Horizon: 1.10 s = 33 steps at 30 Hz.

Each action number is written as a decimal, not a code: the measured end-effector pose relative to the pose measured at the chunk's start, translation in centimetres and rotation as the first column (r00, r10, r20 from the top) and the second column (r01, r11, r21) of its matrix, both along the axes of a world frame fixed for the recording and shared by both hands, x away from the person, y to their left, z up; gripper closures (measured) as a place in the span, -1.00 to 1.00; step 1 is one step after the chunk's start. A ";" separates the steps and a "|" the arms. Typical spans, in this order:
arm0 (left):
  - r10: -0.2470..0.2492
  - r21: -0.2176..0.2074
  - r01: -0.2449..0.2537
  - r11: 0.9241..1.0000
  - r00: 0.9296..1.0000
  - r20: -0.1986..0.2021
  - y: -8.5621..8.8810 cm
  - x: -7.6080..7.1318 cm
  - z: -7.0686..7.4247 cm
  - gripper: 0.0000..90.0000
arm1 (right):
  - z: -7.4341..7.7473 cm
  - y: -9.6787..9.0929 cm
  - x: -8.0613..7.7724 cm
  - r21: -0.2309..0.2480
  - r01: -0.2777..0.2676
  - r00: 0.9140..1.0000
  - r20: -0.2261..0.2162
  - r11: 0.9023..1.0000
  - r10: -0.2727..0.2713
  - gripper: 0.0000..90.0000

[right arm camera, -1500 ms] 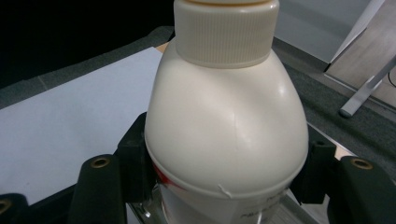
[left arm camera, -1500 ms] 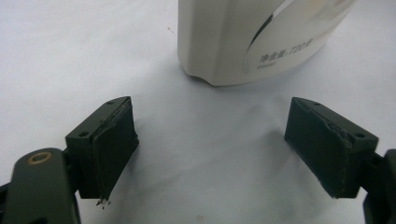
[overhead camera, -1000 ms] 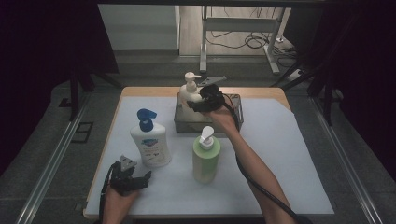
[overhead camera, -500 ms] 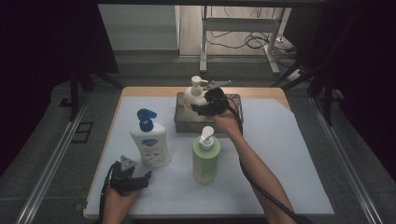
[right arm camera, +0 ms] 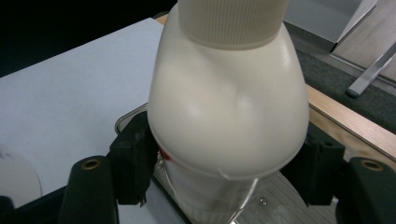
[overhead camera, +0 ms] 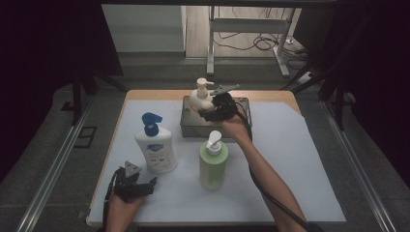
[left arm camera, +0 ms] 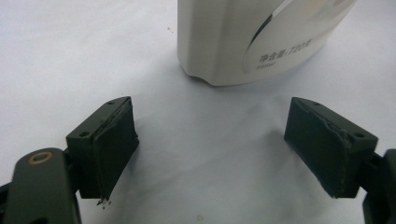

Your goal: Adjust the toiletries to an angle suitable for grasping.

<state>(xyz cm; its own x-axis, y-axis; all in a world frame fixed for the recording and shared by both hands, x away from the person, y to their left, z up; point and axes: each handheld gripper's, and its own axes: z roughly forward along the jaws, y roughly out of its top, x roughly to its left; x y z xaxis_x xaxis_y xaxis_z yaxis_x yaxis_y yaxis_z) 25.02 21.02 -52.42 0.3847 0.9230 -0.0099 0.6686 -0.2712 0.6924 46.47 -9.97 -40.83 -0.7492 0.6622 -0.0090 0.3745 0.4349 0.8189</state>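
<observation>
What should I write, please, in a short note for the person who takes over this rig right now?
Right gripper: jaws around the cream pump bottle, just opening; whether the pads touch cannot be told.
Left gripper: open, empty, near the white bottle with blue pump.
Done: cream bottle stands in the metal tray.
Left, probably: the white bottle and the green bottle, both on the table.

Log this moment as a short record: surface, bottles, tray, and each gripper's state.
surface: table with a white cover
cream bottle: pump bottle, upright, its base inside the tray
tray: clear, at the far side of the table
blue-pump bottle: white, upright, near left
green bottle: white pump, upright, near centre
right gripper: jaws either side of the cream bottle, just been opening; contact unclear
left gripper: open, nothing between jaws, low over the cover just in front of the blue-pump bottle
</observation>
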 end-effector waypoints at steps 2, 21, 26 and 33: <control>0.000 -0.001 0.000 1.000 1.000 0.000 0.0 0.0 0.0 -0.63 | 0.0 -0.2 -0.2 -0.005 -0.005 1.000 0.001 1.000 0.005 -0.29; 0.000 0.000 0.000 1.000 1.000 0.000 0.0 0.0 0.0 -0.63 | 0.2 -3.0 -1.8 0.014 -0.020 1.000 0.006 1.000 0.020 -0.21; 0.000 0.000 0.000 1.000 1.000 0.000 0.0 0.0 0.0 -0.63 | 0.1 -3.6 -2.0 0.011 -0.018 1.000 -0.008 1.000 0.018 -0.13; 0.000 0.000 0.000 1.000 1.000 0.000 0.0 0.0 0.0 -0.63 | -0.3 -4.8 -2.1 0.007 0.020 0.999 -0.036 1.000 -0.020 0.10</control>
<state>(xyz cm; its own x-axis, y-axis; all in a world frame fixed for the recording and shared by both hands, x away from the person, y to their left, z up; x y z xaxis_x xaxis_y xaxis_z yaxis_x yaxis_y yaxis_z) 25.02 21.02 -52.42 0.3845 0.9231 -0.0103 0.6690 -0.2709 0.6922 44.33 -14.74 -41.10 -0.7355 0.6771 0.0227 0.4126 0.4210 0.8078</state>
